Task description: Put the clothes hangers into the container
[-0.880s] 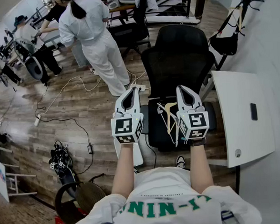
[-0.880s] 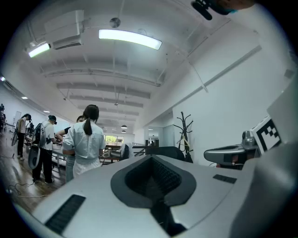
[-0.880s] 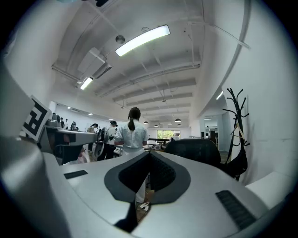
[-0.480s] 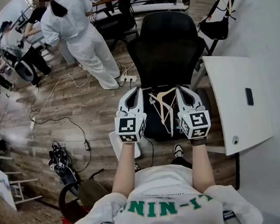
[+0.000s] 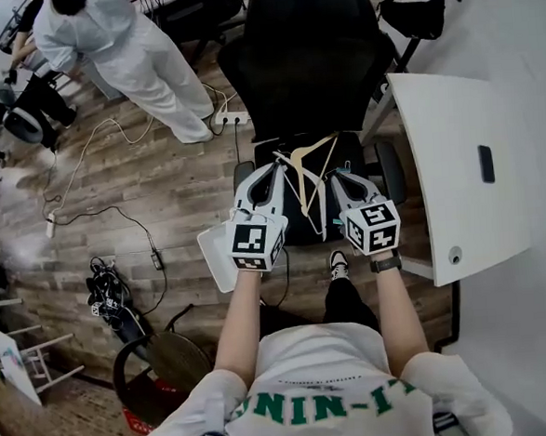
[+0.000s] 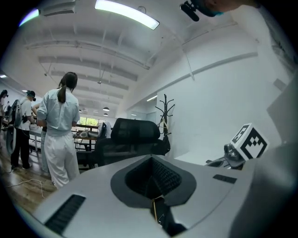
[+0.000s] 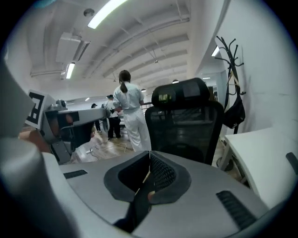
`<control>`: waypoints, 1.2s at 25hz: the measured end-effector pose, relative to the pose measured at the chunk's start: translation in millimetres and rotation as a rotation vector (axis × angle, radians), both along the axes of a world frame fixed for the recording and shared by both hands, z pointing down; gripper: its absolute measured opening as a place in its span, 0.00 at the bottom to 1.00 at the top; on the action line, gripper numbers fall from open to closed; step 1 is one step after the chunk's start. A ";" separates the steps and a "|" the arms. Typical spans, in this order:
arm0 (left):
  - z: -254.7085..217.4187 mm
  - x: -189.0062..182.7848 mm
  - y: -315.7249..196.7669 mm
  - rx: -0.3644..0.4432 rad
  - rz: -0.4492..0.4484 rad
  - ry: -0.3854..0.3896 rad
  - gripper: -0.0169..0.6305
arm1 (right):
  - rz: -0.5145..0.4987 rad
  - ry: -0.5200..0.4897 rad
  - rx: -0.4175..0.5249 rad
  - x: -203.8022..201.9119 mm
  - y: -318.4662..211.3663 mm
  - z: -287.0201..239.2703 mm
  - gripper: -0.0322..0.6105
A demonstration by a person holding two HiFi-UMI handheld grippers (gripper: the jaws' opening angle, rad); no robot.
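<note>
Both grippers are pinched shut, nothing clamped far as I can see: left gripper sits by the wooden clothes hangers, which lie on the black chair seat, right gripper just beside them.

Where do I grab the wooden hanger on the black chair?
Probably by one thin wooden arm of the hanger, coming from above: it lies flat on the chair seat, and a slim bar like that fits between the jaws.

Black mesh office chair, upper centre: blocks ahead. White desk, right: blocks. Wood-plank floor, left: open.
</note>
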State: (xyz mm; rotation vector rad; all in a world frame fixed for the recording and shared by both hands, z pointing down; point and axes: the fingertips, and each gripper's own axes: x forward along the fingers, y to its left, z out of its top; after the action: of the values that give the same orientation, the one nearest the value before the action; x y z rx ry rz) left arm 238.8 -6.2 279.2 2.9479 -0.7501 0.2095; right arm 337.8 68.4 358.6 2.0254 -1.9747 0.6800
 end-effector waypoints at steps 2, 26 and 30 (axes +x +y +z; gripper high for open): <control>18.1 3.6 -3.4 -0.005 0.004 -0.009 0.05 | -0.029 -0.023 -0.063 -1.1 -5.6 36.2 0.12; 294.8 83.5 -69.2 -0.119 0.062 -0.045 0.05 | -0.057 -0.179 -0.504 5.6 -88.9 483.8 0.41; 313.9 79.9 -77.1 -0.157 0.067 -0.047 0.05 | -0.008 -0.197 -0.551 3.7 -101.6 516.1 0.42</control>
State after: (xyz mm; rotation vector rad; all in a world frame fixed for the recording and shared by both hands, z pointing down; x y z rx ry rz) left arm 318.8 -83.3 593.2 2.8303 -0.6111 0.3285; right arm 341.6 -33.2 874.7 1.6620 -1.6376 1.2958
